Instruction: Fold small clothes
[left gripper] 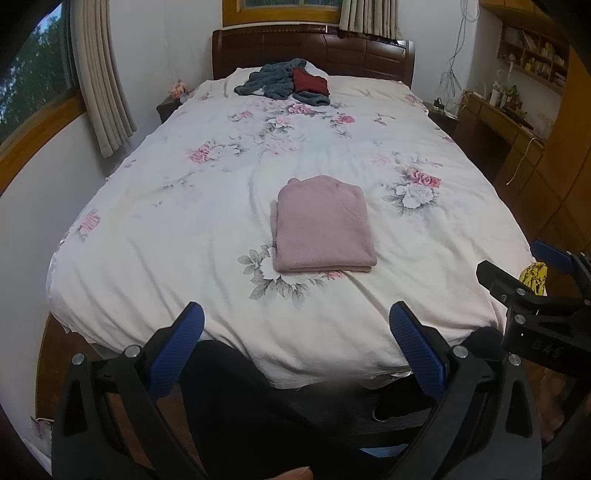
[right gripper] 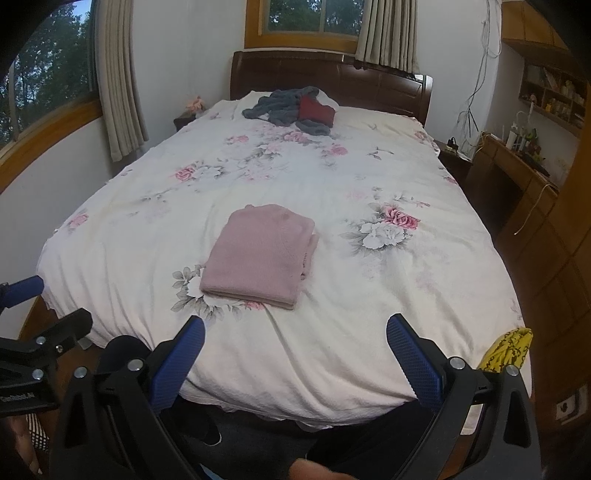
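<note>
a folded pink garment (left gripper: pixel 322 225) is seen lying flat on the floral bedspread (left gripper: pixel 184 206) near the foot of the bed, well apart from the grey and red clothes (left gripper: pixel 288 84) heaped by the headboard. the left gripper (left gripper: pixel 295 332) and the right gripper (right gripper: pixel 295 339) are both held spread wide and empty short of the bed's edge. a yellow patterned item (right gripper: pixel 508 349) is shown clearly only in the right wrist view, at the bed's corner.

A bed (left gripper: pixel 184 221) under a floral sheet fills the room, its dark headboard (left gripper: pixel 314 51) against a white wall (left gripper: pixel 188 44). Beige curtains (left gripper: pixel 103 81) flank windows (right gripper: pixel 314 14) showing trees. A wooden desk (right gripper: pixel 517 166) and shelves (left gripper: pixel 532 51) stand right.
</note>
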`<state>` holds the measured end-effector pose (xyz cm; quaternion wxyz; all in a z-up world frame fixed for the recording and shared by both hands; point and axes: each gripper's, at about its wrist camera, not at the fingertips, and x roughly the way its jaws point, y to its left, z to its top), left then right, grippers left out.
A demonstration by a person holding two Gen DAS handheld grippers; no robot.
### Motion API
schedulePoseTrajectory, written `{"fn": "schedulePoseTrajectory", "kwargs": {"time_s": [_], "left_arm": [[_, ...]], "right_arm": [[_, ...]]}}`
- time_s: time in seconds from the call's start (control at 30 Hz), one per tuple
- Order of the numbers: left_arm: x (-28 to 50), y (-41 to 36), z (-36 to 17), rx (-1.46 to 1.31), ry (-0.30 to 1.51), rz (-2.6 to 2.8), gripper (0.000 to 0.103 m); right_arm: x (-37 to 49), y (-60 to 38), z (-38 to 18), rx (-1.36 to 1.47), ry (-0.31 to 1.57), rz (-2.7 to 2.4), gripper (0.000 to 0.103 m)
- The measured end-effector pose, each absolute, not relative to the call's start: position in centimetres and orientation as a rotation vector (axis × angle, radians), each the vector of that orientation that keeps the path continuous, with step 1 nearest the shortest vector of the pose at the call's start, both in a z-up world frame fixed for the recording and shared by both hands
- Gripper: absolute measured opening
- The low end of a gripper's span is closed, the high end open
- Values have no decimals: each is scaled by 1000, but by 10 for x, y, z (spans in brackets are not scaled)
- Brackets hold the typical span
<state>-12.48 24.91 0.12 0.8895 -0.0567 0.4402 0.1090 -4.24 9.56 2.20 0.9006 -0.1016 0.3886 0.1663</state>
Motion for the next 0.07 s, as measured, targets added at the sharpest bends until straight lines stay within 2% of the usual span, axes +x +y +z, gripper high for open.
{"fn": "schedulePoseTrajectory", "kwargs": {"time_s": [0.07], "left_arm": [[-125,250,3,-115,913,231,100]], "right_arm": [[-42,97,23,-210,804,348,99]]}}
